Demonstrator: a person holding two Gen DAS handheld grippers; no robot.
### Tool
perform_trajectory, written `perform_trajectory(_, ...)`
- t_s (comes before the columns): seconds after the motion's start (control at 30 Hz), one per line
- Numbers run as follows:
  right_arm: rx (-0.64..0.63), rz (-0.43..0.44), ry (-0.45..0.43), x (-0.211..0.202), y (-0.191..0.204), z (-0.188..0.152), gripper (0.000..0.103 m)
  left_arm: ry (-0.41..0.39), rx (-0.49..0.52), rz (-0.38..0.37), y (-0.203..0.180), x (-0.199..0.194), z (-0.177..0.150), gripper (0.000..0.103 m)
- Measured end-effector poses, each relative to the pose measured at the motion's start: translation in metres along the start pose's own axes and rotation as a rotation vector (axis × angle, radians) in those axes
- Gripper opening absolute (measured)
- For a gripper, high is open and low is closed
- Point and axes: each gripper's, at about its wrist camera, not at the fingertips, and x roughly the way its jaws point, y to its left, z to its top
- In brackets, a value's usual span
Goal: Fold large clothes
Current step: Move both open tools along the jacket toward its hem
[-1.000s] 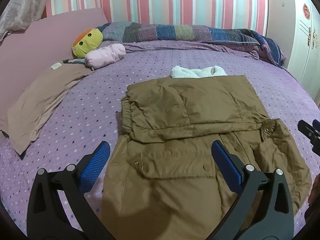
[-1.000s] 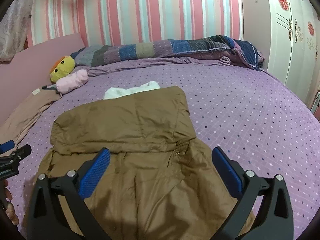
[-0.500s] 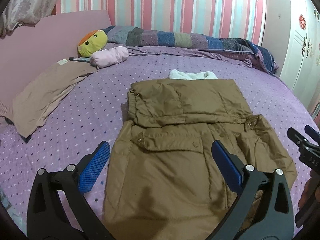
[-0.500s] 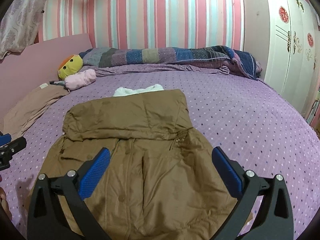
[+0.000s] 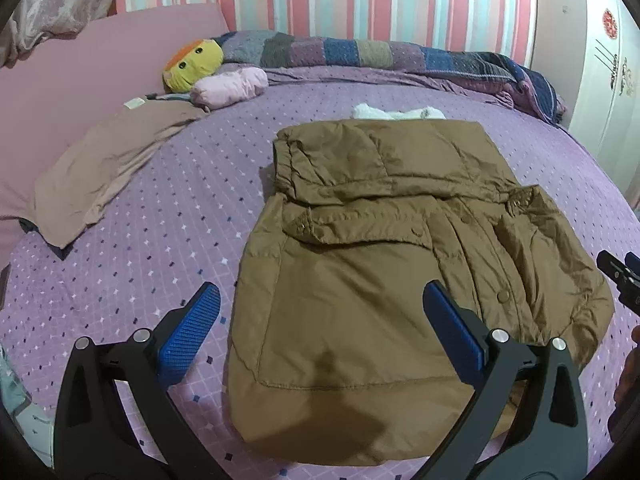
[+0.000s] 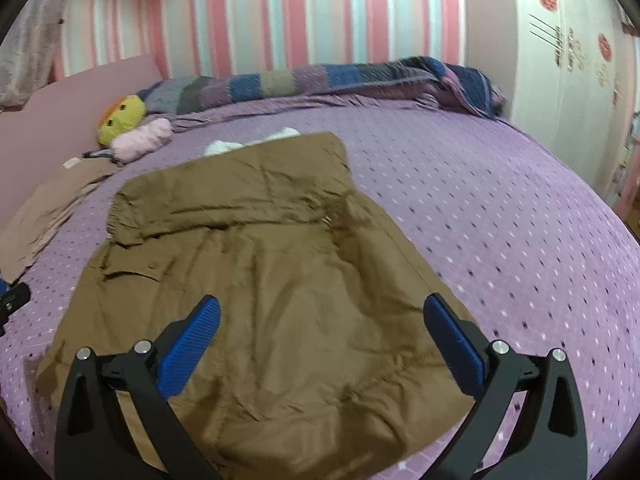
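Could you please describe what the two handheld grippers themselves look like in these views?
Both look alike. The left gripper and right gripper each have two black angular plastic arms with triangular cut-outs and round silver bolt heads at the joints. Each arm carries a long bright blue finger pad with a finely ribbed grip texture. No cables, labels or sleeves are visible.

1. My left gripper [image 5: 320, 312] now sits further back from the brown jacket [image 5: 404, 248]; its near hem comes fully into the left wrist view.
2. My right gripper [image 6: 320, 320] tilts, so the bed [image 6: 500, 200] slopes in its view.
3. The right wrist view turns blurry.
4. Both sets of jaws stay wide apart, holding nothing.
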Motion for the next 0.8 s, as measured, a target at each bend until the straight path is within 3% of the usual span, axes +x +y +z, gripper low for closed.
perform_trajectory(0.13, -0.004, -0.038, -0.002, 0.003, -0.005, -0.007, 0.101, 0.010, -0.010, -0.005, 0.009, 0.009, -0.008, 0.100)
perform_trajectory(0.4, -0.013, -0.025, 0.008, 0.011, -0.002, -0.013, 0.101, 0.021, -0.016, 0.005, 0.026, 0.026, -0.031, 0.100)
perform_trajectory(0.67, -0.043, -0.010, 0.041, 0.019, 0.001, -0.030, 0.101, 0.105, -0.054, 0.001, 0.043, 0.048, -0.058, 0.098)
perform_trajectory(0.8, -0.024, -0.009, 0.050, 0.021, -0.005, -0.034, 0.101, 0.139, -0.026, 0.034, 0.043, 0.062, -0.073, 0.097)
